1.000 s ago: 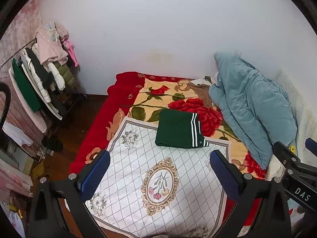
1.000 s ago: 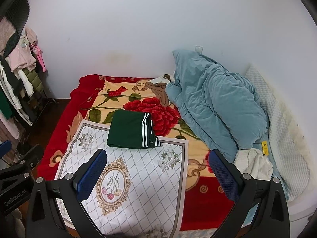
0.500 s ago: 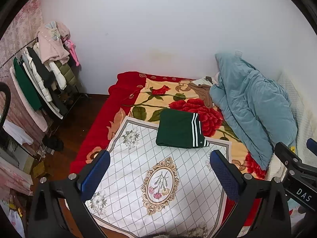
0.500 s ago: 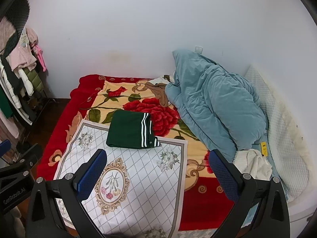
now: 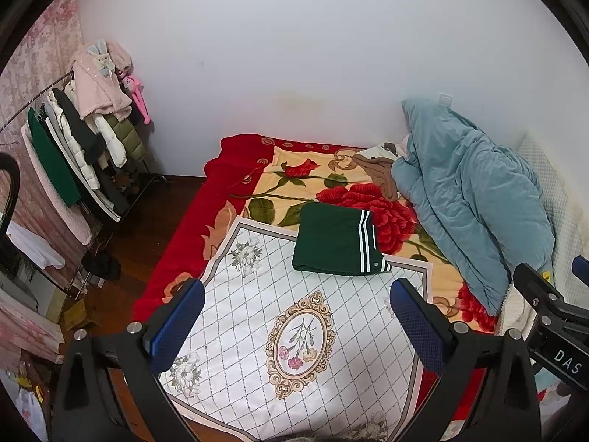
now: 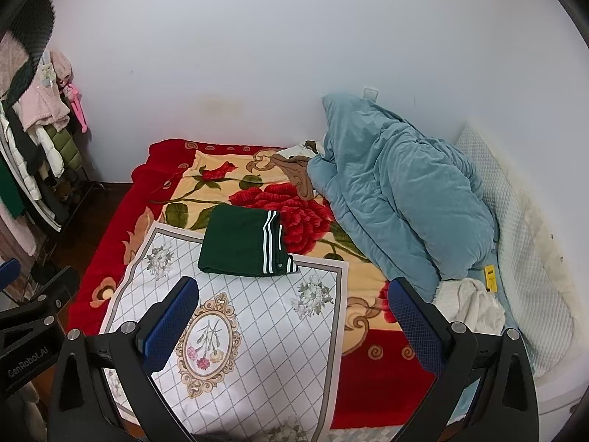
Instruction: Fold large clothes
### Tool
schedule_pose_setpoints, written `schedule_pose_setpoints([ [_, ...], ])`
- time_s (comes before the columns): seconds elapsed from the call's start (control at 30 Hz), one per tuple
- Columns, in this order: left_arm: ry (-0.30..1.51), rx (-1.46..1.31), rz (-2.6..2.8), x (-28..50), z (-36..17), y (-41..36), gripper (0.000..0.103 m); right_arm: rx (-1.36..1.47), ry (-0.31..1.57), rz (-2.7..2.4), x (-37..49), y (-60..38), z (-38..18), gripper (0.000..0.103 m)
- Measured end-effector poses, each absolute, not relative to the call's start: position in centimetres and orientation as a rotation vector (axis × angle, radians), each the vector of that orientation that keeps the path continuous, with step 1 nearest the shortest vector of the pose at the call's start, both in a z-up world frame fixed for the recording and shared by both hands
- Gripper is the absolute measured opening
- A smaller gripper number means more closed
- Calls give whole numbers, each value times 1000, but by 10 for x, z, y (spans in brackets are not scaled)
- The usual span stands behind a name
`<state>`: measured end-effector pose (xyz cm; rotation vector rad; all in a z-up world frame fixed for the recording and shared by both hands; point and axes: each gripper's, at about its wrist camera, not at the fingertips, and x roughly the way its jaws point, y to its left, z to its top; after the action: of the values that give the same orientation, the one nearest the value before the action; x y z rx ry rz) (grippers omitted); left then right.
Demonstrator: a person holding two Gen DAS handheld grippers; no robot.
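Between the spread blue fingers of the left gripper (image 5: 296,316), nothing is held; the jaws are set wide apart above the near part of a white floral cloth (image 5: 257,316). The right gripper (image 6: 292,318) is likewise seen spread and empty, hovering over the same cloth, whose right edge lies between its fingers. Beyond both, a folded green garment (image 5: 337,243) with white stripes is laid flat, its near edge resting on the cloth's far border and its far part on the red rose blanket (image 5: 331,191). No obstacle is found between the grippers and the garment. To the right, a bunched teal duvet (image 6: 401,199) is piled against the wall, with a white towel (image 6: 467,302) near its foot. At far left, a loaded clothes rack (image 5: 77,147) is seen on the floor.
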<state>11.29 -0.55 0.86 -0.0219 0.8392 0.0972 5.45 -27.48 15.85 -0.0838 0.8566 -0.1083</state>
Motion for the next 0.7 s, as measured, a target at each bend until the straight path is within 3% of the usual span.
schedule_pose_setpoints([
  [0.7,831,-13,105,107,16,-8,102,-84,853,-93,54,-279,160,103],
])
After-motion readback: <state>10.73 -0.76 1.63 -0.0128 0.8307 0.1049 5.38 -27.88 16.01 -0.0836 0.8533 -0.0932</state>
